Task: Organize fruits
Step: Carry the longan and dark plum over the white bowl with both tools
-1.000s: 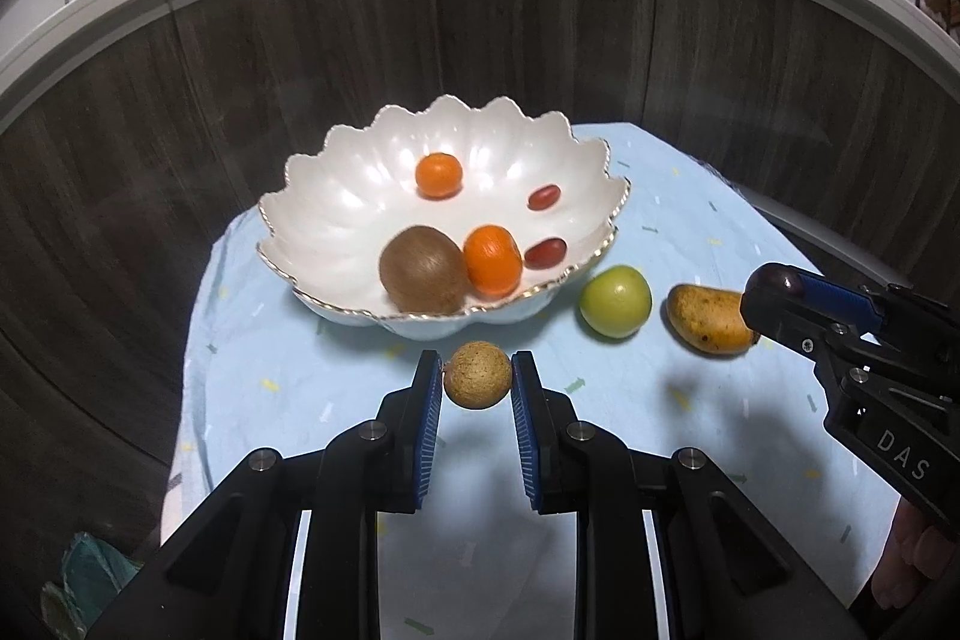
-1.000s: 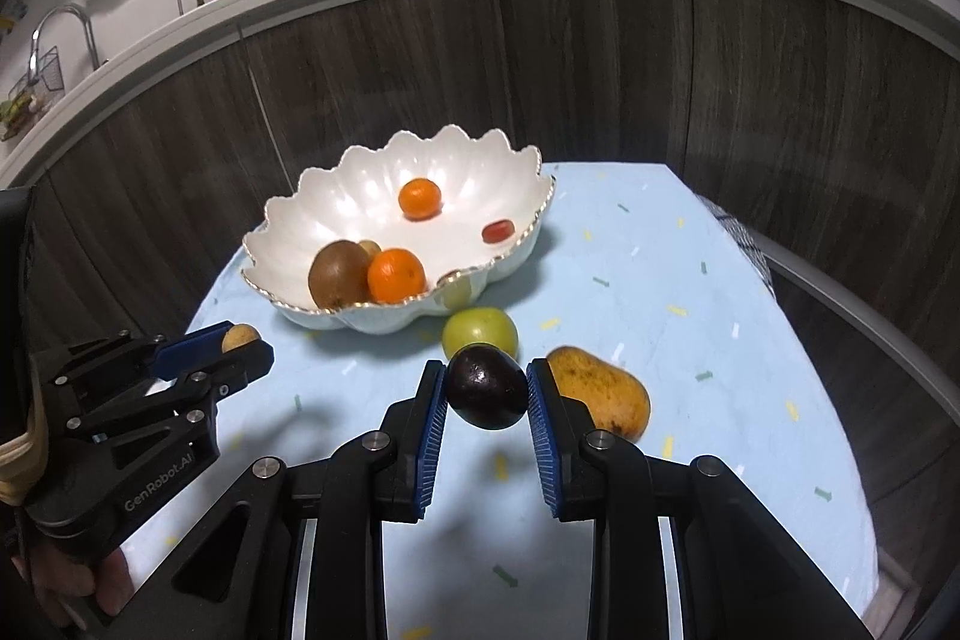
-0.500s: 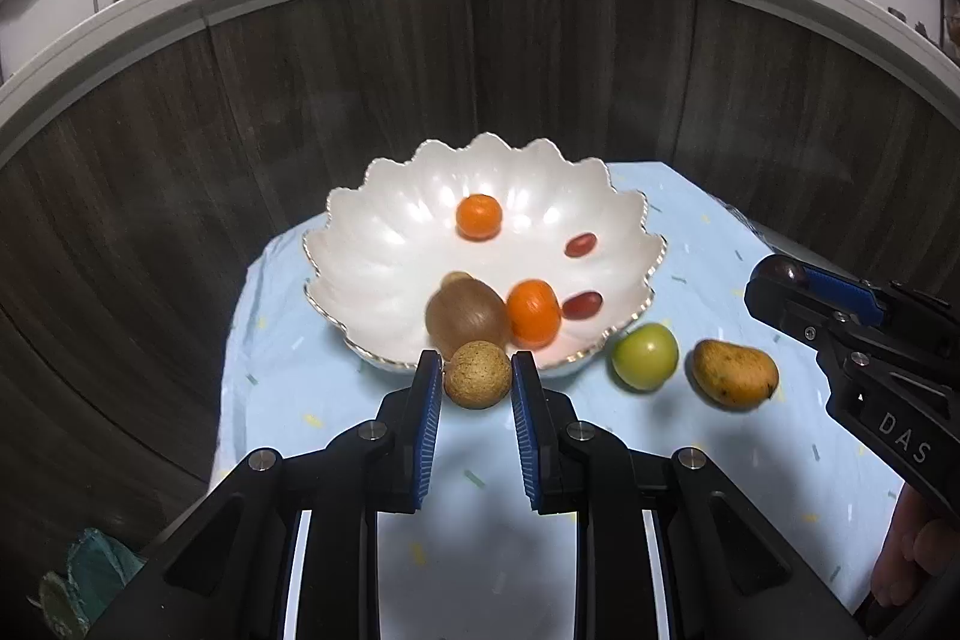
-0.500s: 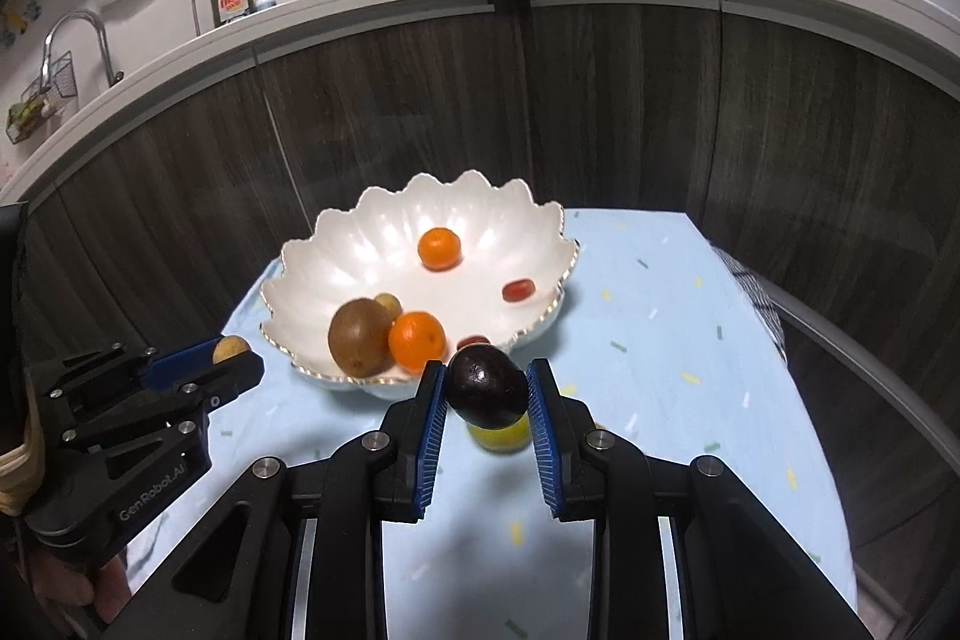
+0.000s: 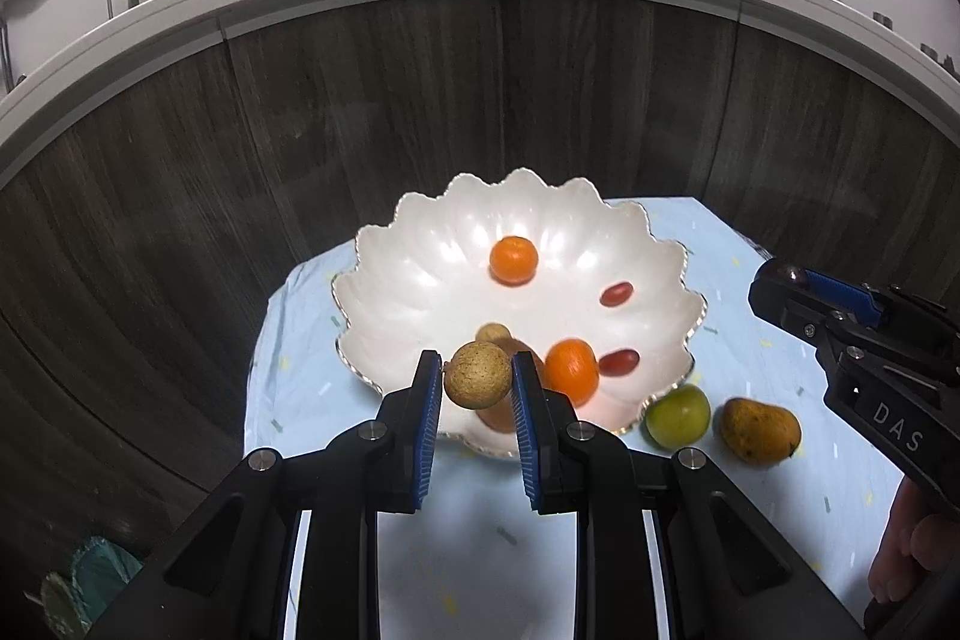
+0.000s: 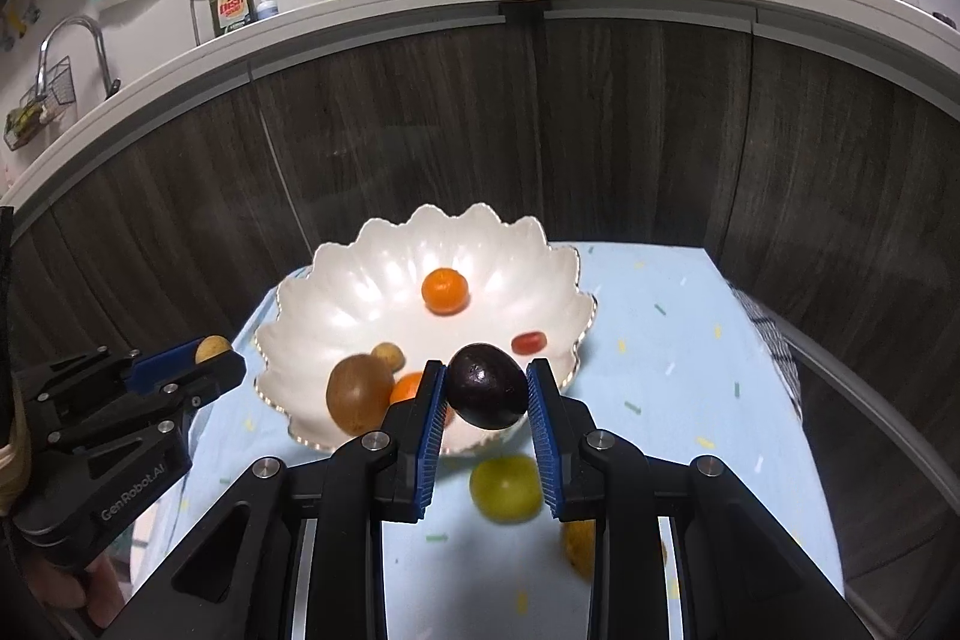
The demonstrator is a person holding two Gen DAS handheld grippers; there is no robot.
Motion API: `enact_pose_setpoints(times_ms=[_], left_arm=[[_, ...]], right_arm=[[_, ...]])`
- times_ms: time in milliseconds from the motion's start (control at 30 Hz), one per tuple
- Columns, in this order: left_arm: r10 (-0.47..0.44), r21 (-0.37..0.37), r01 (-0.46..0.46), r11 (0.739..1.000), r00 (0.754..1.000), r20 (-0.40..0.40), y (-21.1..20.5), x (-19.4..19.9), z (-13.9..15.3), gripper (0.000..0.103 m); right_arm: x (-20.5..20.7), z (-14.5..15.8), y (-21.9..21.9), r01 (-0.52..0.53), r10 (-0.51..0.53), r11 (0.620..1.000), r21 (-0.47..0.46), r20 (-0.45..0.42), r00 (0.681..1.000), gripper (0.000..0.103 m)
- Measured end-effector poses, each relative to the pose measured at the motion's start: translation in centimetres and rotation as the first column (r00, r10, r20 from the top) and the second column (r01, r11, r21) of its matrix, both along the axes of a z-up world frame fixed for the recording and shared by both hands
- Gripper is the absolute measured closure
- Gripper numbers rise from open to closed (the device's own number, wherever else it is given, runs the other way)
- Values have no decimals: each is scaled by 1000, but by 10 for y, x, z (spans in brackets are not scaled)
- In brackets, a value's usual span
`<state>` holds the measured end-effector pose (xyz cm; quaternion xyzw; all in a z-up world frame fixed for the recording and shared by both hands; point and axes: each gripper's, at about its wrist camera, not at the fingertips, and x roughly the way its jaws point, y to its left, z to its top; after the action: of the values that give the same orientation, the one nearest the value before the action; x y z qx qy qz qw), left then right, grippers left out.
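Now both hands have lifted toward the white bowl (image 5: 420,244) on the blue cloth (image 5: 738,280), right gripper (image 6: 486,388) clamped on a dark plum (image 6: 487,387), left gripper (image 5: 477,383) clamped on a small tan fruit (image 5: 478,375), so drop-off looks next.

Two handheld grippers of matte black angular plastic are seen. On the left gripper (image 5: 474,394), ribbed blue pads (image 5: 427,436) line the inner faces of both fingers, and silver round-head screws are set at the linkage joints. The same build is shown by the right gripper (image 6: 487,397). White lettering "GenRobot.AI" is printed on the left body, "DAS" on the right.
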<state>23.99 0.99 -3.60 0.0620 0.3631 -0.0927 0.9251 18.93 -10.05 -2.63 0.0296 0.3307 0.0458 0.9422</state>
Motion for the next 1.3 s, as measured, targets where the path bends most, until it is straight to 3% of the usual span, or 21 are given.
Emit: enact_pose_setpoints(times_ms=[633, 1300], left_arm=[[39, 17, -39, 999, 999, -6, 10, 45, -10, 79], [47, 41, -44, 998, 996, -79, 16, 78, -42, 79]], right_arm=[[49, -10, 2, 4, -4, 1000, -19, -24, 1000, 75], [86, -44, 3, 11, -13, 1000, -12, -147, 989, 75]])
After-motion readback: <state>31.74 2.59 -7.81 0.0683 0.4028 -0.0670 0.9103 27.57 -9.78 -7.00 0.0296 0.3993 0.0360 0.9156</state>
